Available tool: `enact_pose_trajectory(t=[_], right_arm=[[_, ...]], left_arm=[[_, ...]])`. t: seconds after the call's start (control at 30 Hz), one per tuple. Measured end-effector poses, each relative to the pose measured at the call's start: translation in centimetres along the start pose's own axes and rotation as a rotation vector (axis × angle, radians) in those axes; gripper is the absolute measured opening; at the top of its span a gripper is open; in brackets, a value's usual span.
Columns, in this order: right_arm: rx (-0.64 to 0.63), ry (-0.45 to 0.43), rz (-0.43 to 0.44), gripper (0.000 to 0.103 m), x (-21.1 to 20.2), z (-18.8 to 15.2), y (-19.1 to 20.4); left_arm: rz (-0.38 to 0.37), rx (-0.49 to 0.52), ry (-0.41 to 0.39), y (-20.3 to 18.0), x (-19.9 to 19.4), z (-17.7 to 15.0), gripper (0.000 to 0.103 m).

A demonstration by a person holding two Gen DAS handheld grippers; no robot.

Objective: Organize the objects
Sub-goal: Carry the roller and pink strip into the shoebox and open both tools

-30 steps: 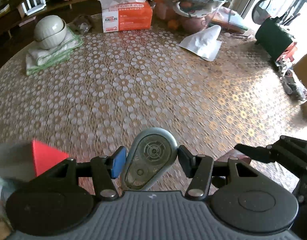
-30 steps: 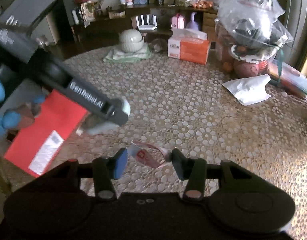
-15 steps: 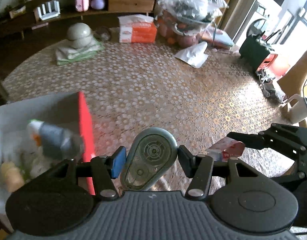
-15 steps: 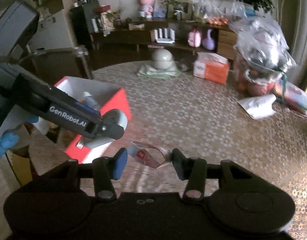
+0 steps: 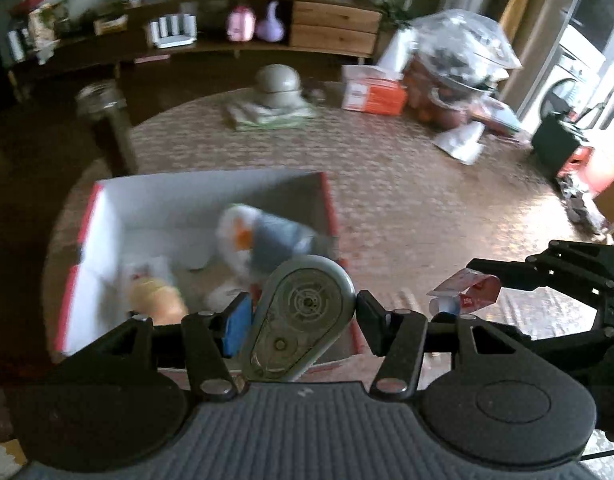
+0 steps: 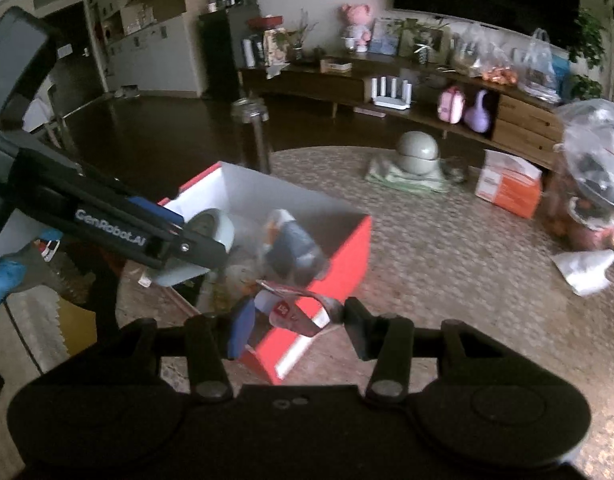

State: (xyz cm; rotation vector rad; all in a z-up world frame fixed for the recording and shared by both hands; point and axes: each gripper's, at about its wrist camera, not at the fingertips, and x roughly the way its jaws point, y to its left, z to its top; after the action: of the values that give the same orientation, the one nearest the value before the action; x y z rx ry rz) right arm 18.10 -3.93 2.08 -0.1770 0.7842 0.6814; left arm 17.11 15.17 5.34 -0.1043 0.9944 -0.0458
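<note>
My left gripper (image 5: pixel 303 314) is shut on a grey teardrop-shaped device (image 5: pixel 299 320) and holds it above the near right corner of an open red box with a white inside (image 5: pixel 147 208). My right gripper (image 6: pixel 293 318) is shut on a crumpled red and white packet (image 6: pixel 295 312), just right of the box (image 6: pixel 339 256). The packet also shows in the left wrist view (image 5: pixel 465 292). In the box lie a blurred grey and white bottle (image 5: pixel 267 236) and a yellow item (image 5: pixel 155 300). The left gripper with the grey device shows in the right wrist view (image 6: pixel 203 240).
The round table (image 5: pixel 407 200) has a patterned cloth. At its far side stand a grey lidded bowl on a folded cloth (image 5: pixel 277 88), an orange tissue box (image 5: pixel 373 94), a white paper bag (image 5: pixel 461 142) and bagged goods (image 5: pixel 455 52). A dark bottle (image 5: pixel 111 120) stands behind the box.
Both grippers have moved left and up toward the red box. The box now lies under the left gripper with its inside in full view.
</note>
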Motion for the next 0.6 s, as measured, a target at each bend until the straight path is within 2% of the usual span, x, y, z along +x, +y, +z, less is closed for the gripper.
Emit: enact_pose_trajectory(t=[0.27, 0.4, 0.6], right_arm=[[-0.017, 0.025, 0.022, 0.049, 5.1, 2.2, 3.3], [-0.002, 0.052, 0.038, 0.049, 8.6, 2.5, 3.9], [0.006, 0.105, -0.008, 0.049, 12.7, 1.9, 4.1]], left_arm=[[0.073, -0.035, 0.004, 5.3, 1.0, 0.1, 0.056], [0.115, -0.037, 0.012, 7.6, 3.3, 0.8, 0.056], [0.147, -0.044, 0.036, 9.5, 7.2, 1.5, 0.056]])
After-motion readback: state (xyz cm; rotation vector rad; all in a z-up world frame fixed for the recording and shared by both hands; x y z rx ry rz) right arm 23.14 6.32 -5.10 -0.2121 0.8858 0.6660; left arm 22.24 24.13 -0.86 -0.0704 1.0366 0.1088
